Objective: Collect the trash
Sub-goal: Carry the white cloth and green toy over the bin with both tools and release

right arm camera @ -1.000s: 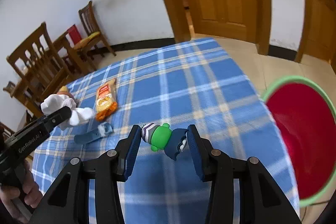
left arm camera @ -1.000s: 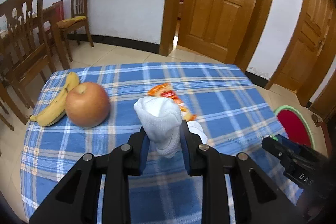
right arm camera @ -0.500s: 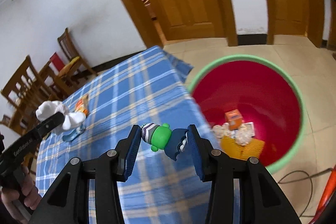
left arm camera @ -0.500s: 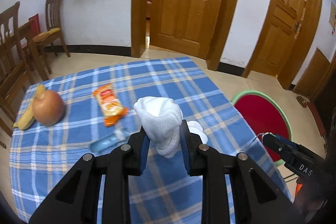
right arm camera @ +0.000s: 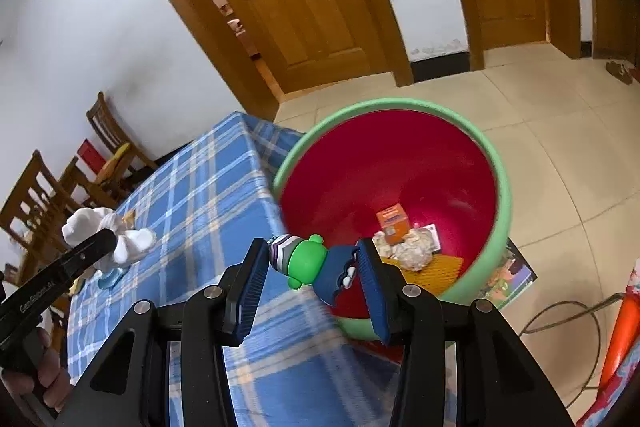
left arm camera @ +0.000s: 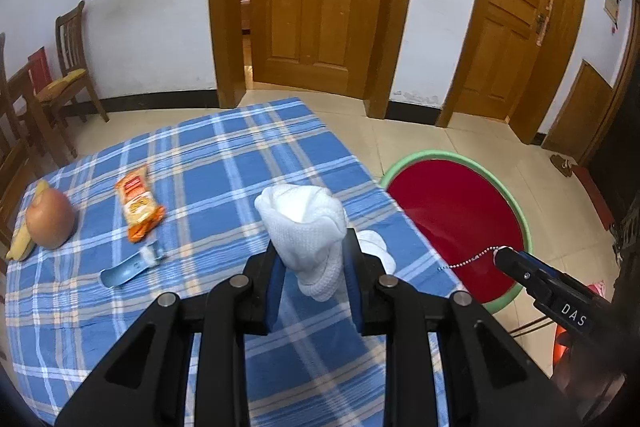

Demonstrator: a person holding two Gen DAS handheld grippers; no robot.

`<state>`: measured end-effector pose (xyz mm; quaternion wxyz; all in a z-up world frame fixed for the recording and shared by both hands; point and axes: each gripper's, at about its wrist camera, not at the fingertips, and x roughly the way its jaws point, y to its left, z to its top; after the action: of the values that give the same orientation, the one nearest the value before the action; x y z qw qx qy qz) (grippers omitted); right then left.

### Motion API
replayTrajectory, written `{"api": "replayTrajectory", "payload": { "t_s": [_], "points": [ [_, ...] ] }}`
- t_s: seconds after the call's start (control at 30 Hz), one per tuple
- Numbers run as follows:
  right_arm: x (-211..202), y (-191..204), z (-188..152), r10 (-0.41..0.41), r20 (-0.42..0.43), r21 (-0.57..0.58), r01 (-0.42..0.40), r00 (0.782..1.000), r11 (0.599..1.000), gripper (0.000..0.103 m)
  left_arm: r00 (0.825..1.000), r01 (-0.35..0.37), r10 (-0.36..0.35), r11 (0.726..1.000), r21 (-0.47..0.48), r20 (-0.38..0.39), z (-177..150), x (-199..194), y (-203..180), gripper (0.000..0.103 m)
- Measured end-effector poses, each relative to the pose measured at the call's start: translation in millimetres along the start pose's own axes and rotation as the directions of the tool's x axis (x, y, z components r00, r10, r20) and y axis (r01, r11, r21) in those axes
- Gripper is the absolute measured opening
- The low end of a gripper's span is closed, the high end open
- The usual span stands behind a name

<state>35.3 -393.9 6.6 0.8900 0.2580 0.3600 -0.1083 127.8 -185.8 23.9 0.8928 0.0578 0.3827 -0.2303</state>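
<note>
Left gripper [left arm camera: 314, 259] points forward and downward over the blue checked tablecloth [left arm camera: 224, 163], its jaws drawn narrowly together and clamped on a white sock [left arm camera: 306, 227], which stands upright between the blue pads with its bunched upper part above them. Right gripper [right arm camera: 314, 269] is likewise angled down and rolled slightly, jaws at a moderate spread and gripping a small toy figure [right arm camera: 310, 261] with a green head, striped cap and dark blue body, held crosswise between the pads. The figure hangs over the table edge and the near rim of the red bin [right arm camera: 502, 187], which stands on the tiled floor just beside the table and holds an orange carton, crumpled paper and other scraps. On the cloth lie an orange snack wrapper [left arm camera: 138, 201], a blue-and-white wrapper [left arm camera: 130, 269], an apple [left arm camera: 50, 223] and a banana [left arm camera: 20, 245] touching the apple. A hand [right arm camera: 46, 377] on the left gripper's handle shows at the lower left of the right wrist view.
</note>
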Motion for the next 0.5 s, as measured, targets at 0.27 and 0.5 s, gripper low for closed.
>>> {"api": "replayTrajectory", "payload": {
  "t_s": [0.27,0.5],
  "points": [
    [-3,-27,4,-0.026,0.004,0.058,0.025,1.000,0.998,0.046,0.999,0.046,-0.044,0.997,0.068,-0.029,4,16,-36,0.027],
    [-1,-36,10,-0.036,0.012,0.063,0.035,0.999,0.997,0.048,0.996,0.082,-0.076,0.991,0.109,-0.056,3,31,-62,0.027]
  ]
}}
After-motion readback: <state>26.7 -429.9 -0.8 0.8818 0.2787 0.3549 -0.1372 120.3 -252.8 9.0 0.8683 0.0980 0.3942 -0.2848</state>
